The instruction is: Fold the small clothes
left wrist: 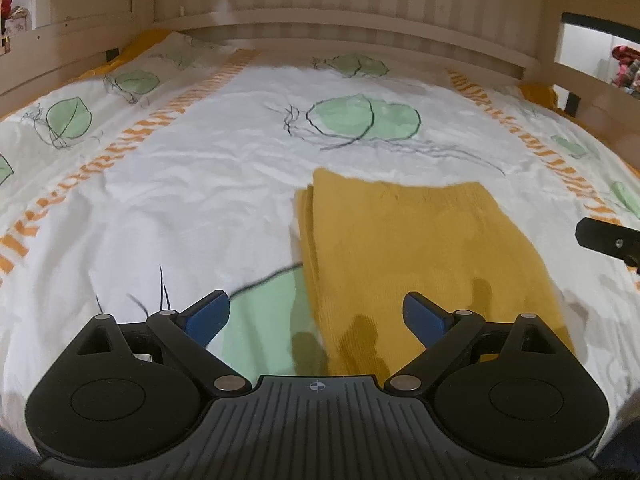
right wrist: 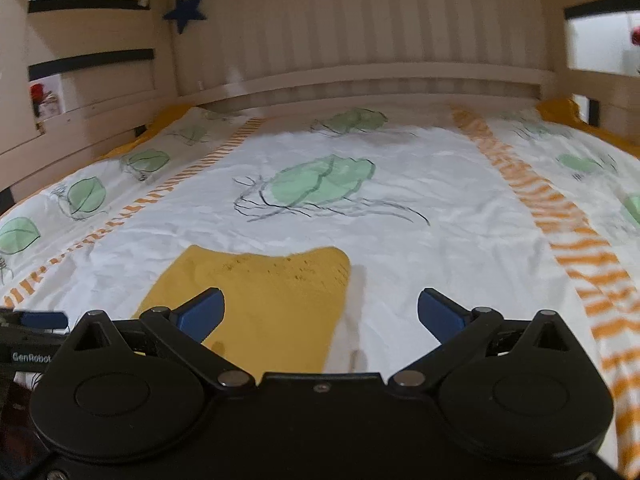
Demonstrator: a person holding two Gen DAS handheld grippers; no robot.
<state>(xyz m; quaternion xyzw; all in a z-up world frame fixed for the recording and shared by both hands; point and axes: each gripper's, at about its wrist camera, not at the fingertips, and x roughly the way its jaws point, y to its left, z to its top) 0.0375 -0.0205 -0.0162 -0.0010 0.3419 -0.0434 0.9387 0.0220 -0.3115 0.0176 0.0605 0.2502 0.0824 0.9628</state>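
A mustard-yellow knitted garment (left wrist: 420,256) lies folded flat on the bed, with stacked layers showing along its left edge. My left gripper (left wrist: 316,316) is open and empty, hovering over the garment's near left part. In the right wrist view the same garment (right wrist: 264,304) lies low and left of centre. My right gripper (right wrist: 320,314) is open and empty, above the garment's right edge; its left fingertip (right wrist: 200,314) is over the cloth. The right gripper's tip also shows at the right edge of the left wrist view (left wrist: 608,240).
The bed is covered by a white quilt (left wrist: 200,184) with green leaf prints and orange striped bands. A beige wooden headboard (left wrist: 340,8) and side rails (right wrist: 92,92) close in the far and side edges. A blue star (right wrist: 185,12) hangs on the frame.
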